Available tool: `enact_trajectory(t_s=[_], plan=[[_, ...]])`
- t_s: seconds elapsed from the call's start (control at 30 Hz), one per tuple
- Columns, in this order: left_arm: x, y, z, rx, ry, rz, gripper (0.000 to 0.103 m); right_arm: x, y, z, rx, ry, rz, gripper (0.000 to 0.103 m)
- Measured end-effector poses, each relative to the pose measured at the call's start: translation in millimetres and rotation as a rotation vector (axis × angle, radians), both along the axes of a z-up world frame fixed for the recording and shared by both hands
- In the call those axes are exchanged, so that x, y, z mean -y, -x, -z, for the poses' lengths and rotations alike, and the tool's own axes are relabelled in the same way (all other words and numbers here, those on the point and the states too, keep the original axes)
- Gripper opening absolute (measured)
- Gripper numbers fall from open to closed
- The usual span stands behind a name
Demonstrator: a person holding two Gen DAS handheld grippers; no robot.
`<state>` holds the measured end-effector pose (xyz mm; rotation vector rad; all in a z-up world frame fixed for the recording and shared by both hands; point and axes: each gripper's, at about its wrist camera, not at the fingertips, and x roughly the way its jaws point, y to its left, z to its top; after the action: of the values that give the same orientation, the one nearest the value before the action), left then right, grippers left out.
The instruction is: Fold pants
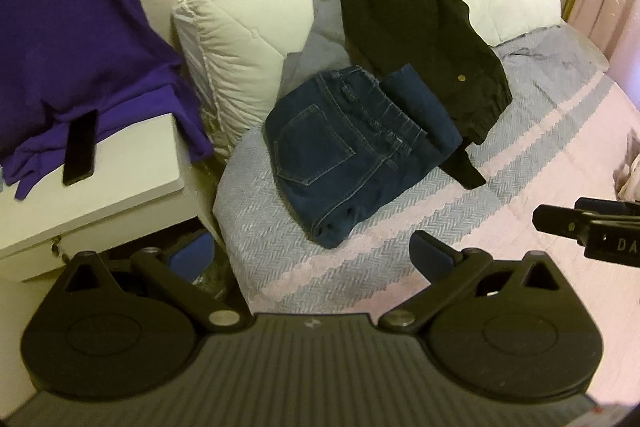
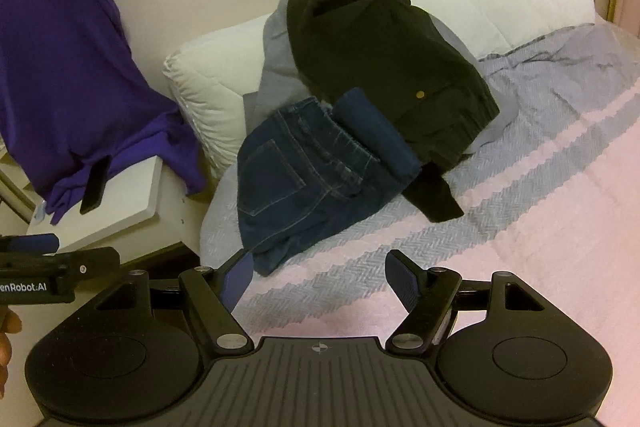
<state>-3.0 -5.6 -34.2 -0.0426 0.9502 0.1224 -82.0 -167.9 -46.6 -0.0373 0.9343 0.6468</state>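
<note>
Folded dark blue jeans [image 1: 348, 147] [image 2: 304, 171] lie on the bed near its left edge, back pocket up. Black pants [image 1: 424, 39] [image 2: 384, 59] lie crumpled behind them, partly over the jeans' far side and over a grey garment [image 1: 320, 43]. My left gripper [image 1: 312, 255] hangs open over the bedspread, just short of the jeans' near corner, with nothing between its fingers. My right gripper [image 2: 322, 277] is also open and empty, its left fingertip [image 2: 240, 275] close to the jeans' near corner.
A white pillow [image 1: 240, 39] leans against the wall at the head of the bed. The pink and grey bedspread [image 2: 520, 227] stretches right. To the left, a white nightstand [image 1: 92, 195] holds purple clothing [image 1: 72, 27] and a black phone [image 1: 80, 147].
</note>
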Motion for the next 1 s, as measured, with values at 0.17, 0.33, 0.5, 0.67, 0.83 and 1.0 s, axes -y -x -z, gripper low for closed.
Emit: enact_trajectory(t_s=[0.17,0.33,0.5,0.67,0.83,1.0], plan=[[-17,-39,20,-0.005,-0.024,0.103,0.102,-10,-18,16,0.014,0.004,0.012,0.070],[-35,-103,55,-0.020,-0.063,0.249,0.102,-29,-54,37,0.002,0.036,0.068,0.070],[-56,-170,95,-0.052,-0.070,0.372,0.102,-65,-102,72,-0.024,0.061,0.064,0.070],[-71,-235,140,-0.056,-0.089,0.472,0.102,-98,-158,126,-0.052,0.030,0.080,0.070],[-85,-284,190,-0.082,-0.111,0.517,0.102,-119,-210,200,-0.090,0.027,0.147,0.070],[-94,-302,224,-0.100,-0.084,0.560,0.102,-121,-239,250,-0.124,-0.047,0.221,0.070]])
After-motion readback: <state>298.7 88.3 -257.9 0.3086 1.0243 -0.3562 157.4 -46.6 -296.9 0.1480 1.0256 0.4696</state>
